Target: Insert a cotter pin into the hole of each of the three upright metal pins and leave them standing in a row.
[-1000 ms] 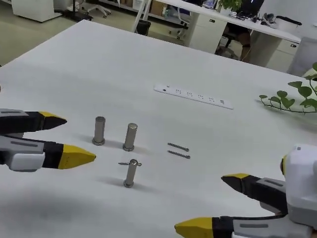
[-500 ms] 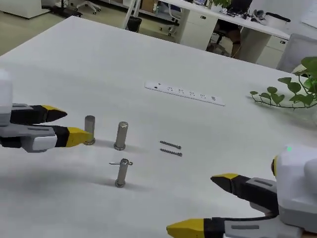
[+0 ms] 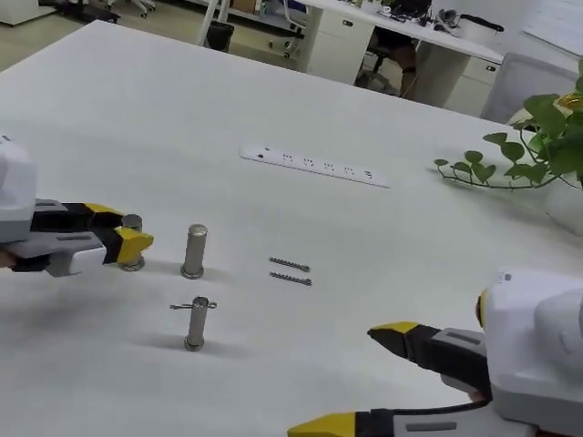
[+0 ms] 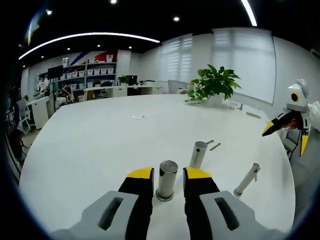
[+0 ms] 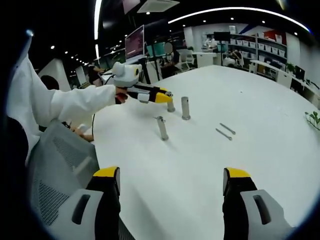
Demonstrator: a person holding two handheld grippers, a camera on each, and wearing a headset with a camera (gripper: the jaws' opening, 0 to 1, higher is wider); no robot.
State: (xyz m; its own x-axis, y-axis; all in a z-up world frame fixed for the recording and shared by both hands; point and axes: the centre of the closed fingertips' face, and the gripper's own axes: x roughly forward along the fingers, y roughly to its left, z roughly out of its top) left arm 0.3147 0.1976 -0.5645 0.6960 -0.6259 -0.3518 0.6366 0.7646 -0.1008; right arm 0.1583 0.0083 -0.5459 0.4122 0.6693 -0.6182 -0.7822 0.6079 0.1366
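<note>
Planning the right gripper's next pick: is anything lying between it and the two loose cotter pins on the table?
Nothing visible. Bare table lies between the open right gripper and the two cotter pins.

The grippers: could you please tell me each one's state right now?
Left gripper: open, jaws close around an upright pin, not clearly gripping it.
Right gripper: wide open, holding nothing.
</note>
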